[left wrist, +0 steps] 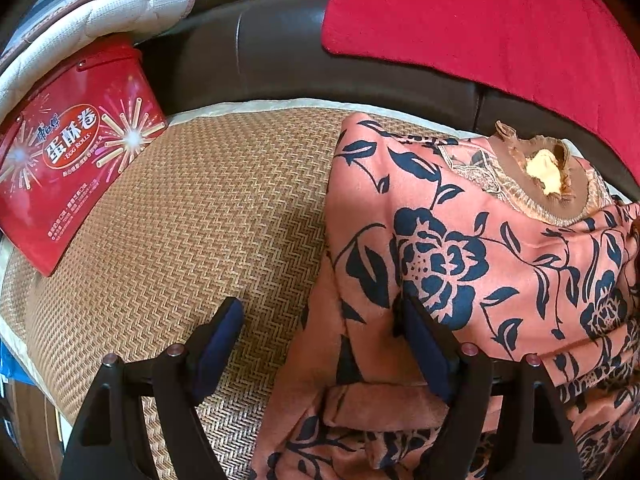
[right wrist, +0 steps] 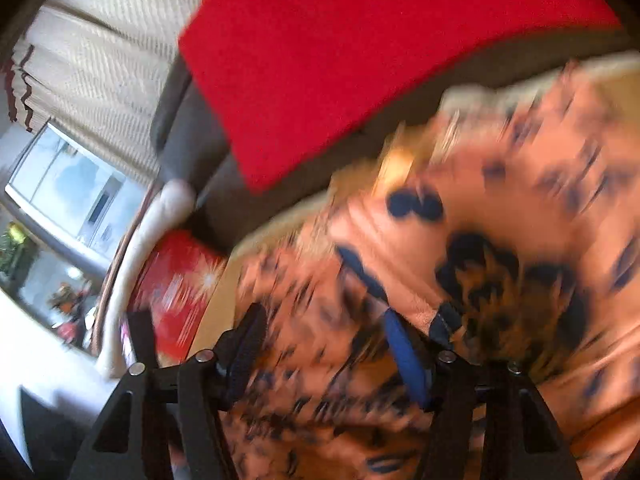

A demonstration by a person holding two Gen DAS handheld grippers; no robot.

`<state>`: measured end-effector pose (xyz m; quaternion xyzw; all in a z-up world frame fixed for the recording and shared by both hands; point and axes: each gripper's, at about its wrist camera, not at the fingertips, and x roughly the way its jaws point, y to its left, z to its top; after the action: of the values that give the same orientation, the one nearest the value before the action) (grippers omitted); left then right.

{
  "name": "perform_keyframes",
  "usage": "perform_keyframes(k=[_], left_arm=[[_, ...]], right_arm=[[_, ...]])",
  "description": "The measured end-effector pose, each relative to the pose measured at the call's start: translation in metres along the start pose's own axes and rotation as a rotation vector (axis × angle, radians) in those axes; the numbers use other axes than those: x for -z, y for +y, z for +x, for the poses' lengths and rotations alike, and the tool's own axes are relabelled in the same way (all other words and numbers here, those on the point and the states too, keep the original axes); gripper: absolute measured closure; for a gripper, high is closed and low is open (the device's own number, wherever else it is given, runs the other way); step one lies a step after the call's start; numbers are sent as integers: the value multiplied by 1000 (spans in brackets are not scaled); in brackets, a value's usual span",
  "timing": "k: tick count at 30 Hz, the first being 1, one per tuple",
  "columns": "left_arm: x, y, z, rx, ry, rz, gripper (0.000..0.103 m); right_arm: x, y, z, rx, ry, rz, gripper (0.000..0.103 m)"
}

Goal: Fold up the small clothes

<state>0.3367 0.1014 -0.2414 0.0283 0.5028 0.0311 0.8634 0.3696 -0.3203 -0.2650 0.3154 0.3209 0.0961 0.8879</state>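
Left to right in the left wrist view: a red tin (left wrist: 68, 156) stands at the far left edge of the woven mat (left wrist: 192, 208), its label reading "EGG ROLLS" beneath three large white Chinese characters on a dark red oval; the smaller print below is too fine to read. A quilted cream pad (left wrist: 100, 16) lies behind it. The left gripper (left wrist: 320, 330) hangs with jaws wide apart, its left finger over bare mat and its right finger on or just above the edge of the floral top (left wrist: 480, 248), gripping nothing. The top, salmon with dark blue roses, lies on the right half of the mat, collar (left wrist: 548, 172) toward the brown sofa (left wrist: 280, 48) and a red cushion (left wrist: 480, 20). The right wrist view is blurred by motion: the right gripper (right wrist: 336, 332) has fabric of the top (right wrist: 400, 264) bunched between its fingers, but whether the pads press on it cannot be told. Judged step: gathering one side of the top for a fold. The next move likely calls for the left jaws to close on the near edge and carry it across evenly.
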Motion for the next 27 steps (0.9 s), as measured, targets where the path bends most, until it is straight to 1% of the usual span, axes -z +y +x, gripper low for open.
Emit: perform_keyframes(k=[1,2,3,4,5,6,8,9,11,12,14,16,17,18,19,20,21,22,24,25,26,27], left_arm=[[0,0,0,-1,-1,5,21],[0,1,0,-2,-2,10,21],[0,3,0,-2,-3,10,21],[0,4,-2,0,-5,6,21],[-2,6,-2,4,-9,3,21],[-2,7,-5,6,-16,1,21],[-2,6,-14,9,-49,3,22],[-2,5,-23,21,-84,12,22],[-2,-1,-36,35,-143,45,22],[-2,-5,-38,38,-160,63,22],[-2,-10,-33,26,-145,91,22],[0,-14,-17,-10,-80,110,22],[1,-13,-5,-29,-32,111,22],[1,-11,0,-19,-12,102,22],[1,-8,0,0,-9,86,22],[-1,-5,-2,12,-8,73,22],[-2,-2,-5,14,-19,68,22],[-4,0,-8,4,-38,69,22],[-6,2,-11,-13,-57,74,22],[-7,2,-12,-6,-68,71,22],[-8,3,-15,12,-82,67,22],[-9,1,-18,23,-93,67,22]], right_arm=[[-10,-9,-18,114,-89,1,39],[-16,-18,-30,181,-146,8,37],[-22,-30,-44,225,-208,36,37],[-27,-43,-58,219,-251,85,37],[-30,-51,-66,190,-269,120,37],[-32,-57,-73,141,-273,143,37],[-32,-56,-72,97,-244,119,37],[-31,-53,-69,79,-224,107,37],[-29,-45,-56,50,-177,64,37],[-27,-39,-52,38,-155,38,37],[-25,-35,-40,42,-102,19,37],[-24,-49,-27,107,-58,64,37],[-23,-59,-22,173,-41,99,37],[-22,-67,-19,251,-34,125,37],[-22,-79,-20,321,-40,154,40],[-24,-87,-25,305,-57,186,43],[-26,-90,-33,290,-82,211,43],[-28,-89,-45,282,-139,211,40],[-32,-75,-70,295,-270,154,40],[-33,-68,-83,292,-343,121,40],[-33,-62,-91,271,-384,97,40],[-35,-56,-93,228,-401,74,40]])
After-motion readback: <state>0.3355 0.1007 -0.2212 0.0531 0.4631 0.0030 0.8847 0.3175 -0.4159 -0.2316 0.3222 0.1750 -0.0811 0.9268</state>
